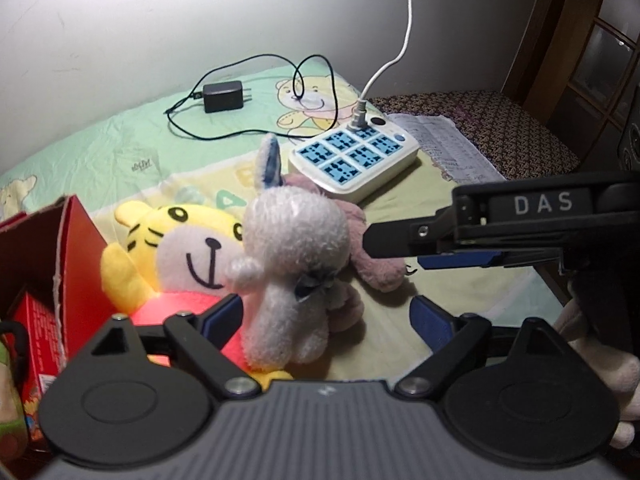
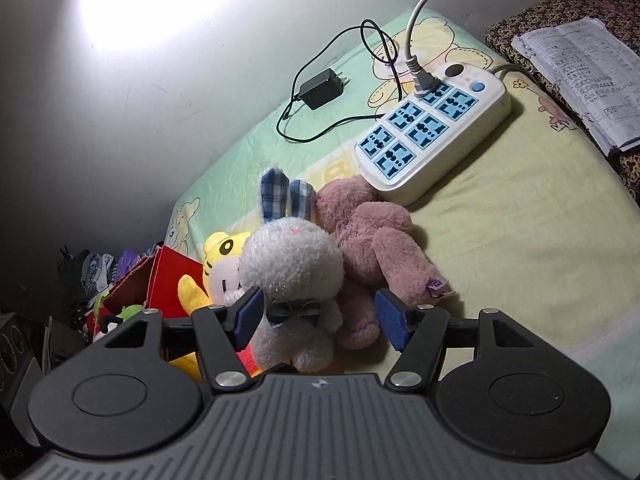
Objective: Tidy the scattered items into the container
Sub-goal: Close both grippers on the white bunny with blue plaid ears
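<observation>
A white plush rabbit (image 1: pixel 294 264) with plaid ears and a bow tie sits upright on the bed, also in the right wrist view (image 2: pixel 292 272). A yellow tiger plush (image 1: pixel 168 248) leans behind it on the left, beside the red box (image 1: pixel 76 240). A pink plush bear (image 2: pixel 372 236) lies behind the rabbit. My left gripper (image 1: pixel 326 320) is open, its jaws to either side of the rabbit's lower body. My right gripper (image 2: pixel 318 320) is open around the rabbit's bow tie and body; it also shows in the left wrist view (image 1: pixel 394 250) coming in from the right.
A white power strip (image 2: pixel 432 128) with a plugged white cable lies behind the plush toys. A black charger (image 2: pixel 322 88) with a looped cord lies near the wall. A paper booklet (image 2: pixel 580 72) lies at the right. The red box holds other items (image 1: pixel 36 320).
</observation>
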Available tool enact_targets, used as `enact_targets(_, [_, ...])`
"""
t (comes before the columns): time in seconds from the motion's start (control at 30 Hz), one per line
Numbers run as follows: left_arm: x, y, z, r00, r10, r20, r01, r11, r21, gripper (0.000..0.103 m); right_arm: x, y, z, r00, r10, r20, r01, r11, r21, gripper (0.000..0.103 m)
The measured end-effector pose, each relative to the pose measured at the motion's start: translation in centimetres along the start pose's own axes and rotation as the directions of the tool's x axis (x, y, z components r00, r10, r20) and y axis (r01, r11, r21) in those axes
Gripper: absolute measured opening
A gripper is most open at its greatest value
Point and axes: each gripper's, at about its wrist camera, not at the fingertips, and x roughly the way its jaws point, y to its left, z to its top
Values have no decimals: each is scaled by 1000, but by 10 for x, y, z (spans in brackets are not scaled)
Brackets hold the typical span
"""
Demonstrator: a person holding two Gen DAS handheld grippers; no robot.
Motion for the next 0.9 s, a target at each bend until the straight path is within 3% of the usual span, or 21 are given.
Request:
enact_targets(0.13, [13, 0, 1, 1000, 3, -2, -3, 1000, -15, 94, 8, 0, 12, 998, 49, -35, -49, 999, -20, 67])
enact_targets(0.23, [24, 0, 3, 1000, -10, -16, 10, 999, -31, 97, 17, 1, 18, 997, 53, -53, -55, 998, -43, 76])
enact_targets(0.47, [49, 6, 4, 998, 34, -50, -36, 998, -52, 97, 42, 4, 26, 989, 92, -119, -100, 993, -64, 76])
enact_targets(0.53, [54, 7, 3, 998, 37, -56, -40, 998, -51, 92, 47, 8, 28, 984, 116, -138, -127, 989, -72, 76])
enact_targets(0.7, [64, 8, 6, 995, 60, -76, -63, 997, -36, 76, 67, 9, 30, 982, 83, -170, -99, 991, -88, 76])
enact_targets(0.9, [70, 7, 9, 993, 64, -97, -67, 997, -35, 72, 70, 6, 31, 976, 97, -193, -112, 991, -72, 69])
